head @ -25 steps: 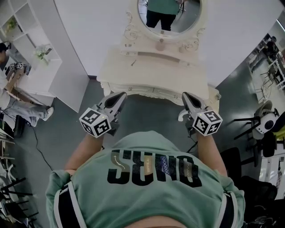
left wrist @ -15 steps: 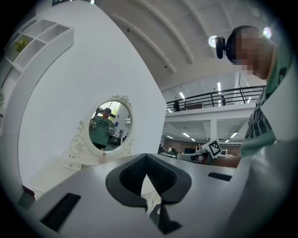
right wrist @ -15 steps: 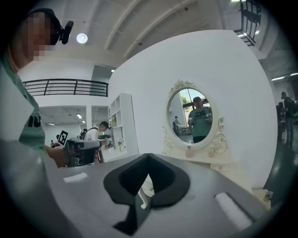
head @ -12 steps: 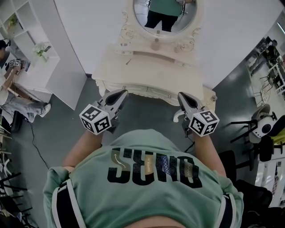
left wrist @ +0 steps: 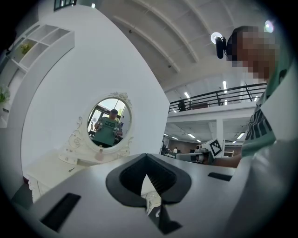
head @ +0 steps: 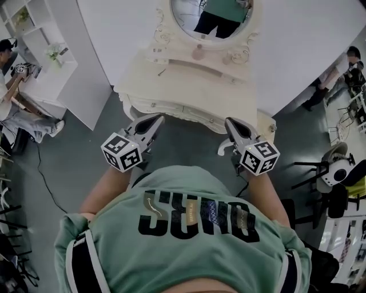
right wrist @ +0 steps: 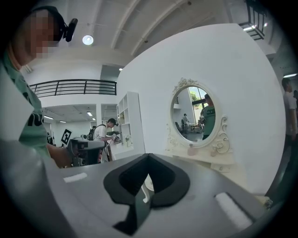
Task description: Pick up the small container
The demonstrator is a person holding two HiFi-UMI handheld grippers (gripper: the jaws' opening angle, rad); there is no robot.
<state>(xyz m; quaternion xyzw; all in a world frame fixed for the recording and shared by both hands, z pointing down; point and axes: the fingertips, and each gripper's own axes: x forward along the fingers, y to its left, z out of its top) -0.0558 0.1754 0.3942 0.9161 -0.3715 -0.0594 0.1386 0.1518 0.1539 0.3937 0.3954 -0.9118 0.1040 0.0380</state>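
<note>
The small container (head: 198,53) is a pale pinkish jar on the ledge of a white dressing table (head: 189,91), right under its oval mirror (head: 213,12). The same jar shows in the left gripper view (left wrist: 98,156) and the right gripper view (right wrist: 191,150). My left gripper (head: 155,119) is shut and empty, held level just short of the table's front edge. The right gripper (head: 229,122) is also shut and empty, beside the table's right front corner. Both sets of jaws meet at their tips with nothing between them (left wrist: 147,175) (right wrist: 148,172). The jar stands well beyond both grippers.
A thin dark item (head: 162,72) lies on the table top left of centre. A white shelf unit (head: 54,63) stands to the left, with a seated person (head: 14,97) beside it. Chairs (head: 337,169) stand at the right on the grey floor.
Both grippers have moved forward toward the dressing table, whose front edge now lies closer to their tips. The jaws have stayed shut.
</note>
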